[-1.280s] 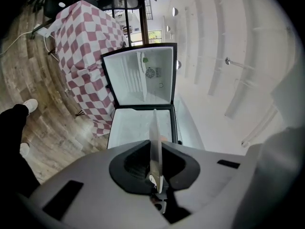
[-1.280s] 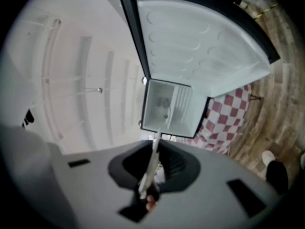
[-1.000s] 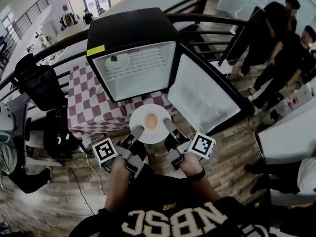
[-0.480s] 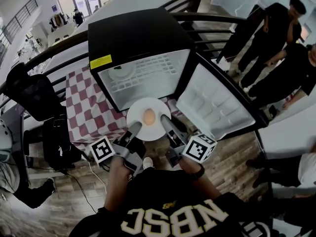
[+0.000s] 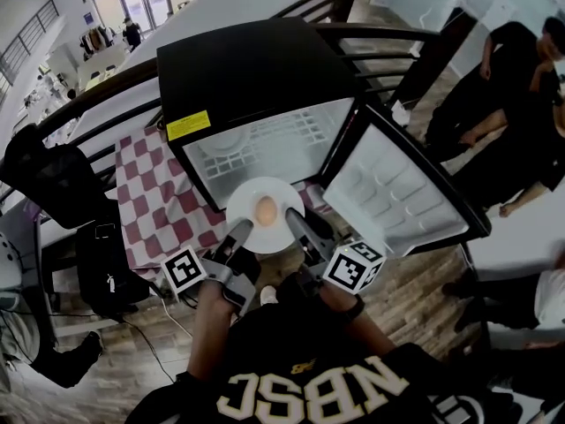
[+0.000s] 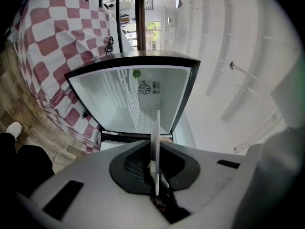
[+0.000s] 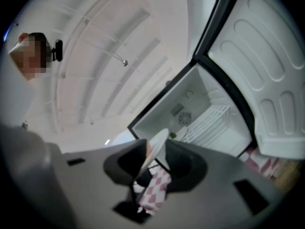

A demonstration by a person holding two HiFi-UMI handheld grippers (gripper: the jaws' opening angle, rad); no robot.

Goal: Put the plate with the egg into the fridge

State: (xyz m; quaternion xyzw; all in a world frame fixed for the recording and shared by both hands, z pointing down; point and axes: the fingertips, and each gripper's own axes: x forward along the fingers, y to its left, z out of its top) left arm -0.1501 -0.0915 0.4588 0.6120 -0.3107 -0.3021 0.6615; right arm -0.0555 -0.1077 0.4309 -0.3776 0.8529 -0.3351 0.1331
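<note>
A white plate (image 5: 252,228) with a brown egg (image 5: 264,209) on it hangs level just in front of the open black fridge (image 5: 252,64), below its white inside (image 5: 265,144). My left gripper (image 5: 239,233) is shut on the plate's near left rim; in the left gripper view the plate (image 6: 156,128) runs edge-on between the closed jaws of that gripper (image 6: 156,149). My right gripper (image 5: 295,223) is at the near right rim. Its jaws have just been opening. In the right gripper view the plate (image 7: 158,143) lies inside the gripper (image 7: 156,152) with a gap beside it.
The fridge door (image 5: 397,188) swings open to the right. A wire shelf (image 5: 282,140) holds a small white dish (image 5: 221,138). The fridge stands on a red-checked tablecloth (image 5: 163,201). A black railing (image 5: 380,38) runs behind; people (image 5: 521,87) stand at the right, dark chairs (image 5: 44,170) at the left.
Both grippers carried the plate forward, up to the fridge's opening. The right gripper rolled, its marker cube turned, and its jaws parted around the rim.
</note>
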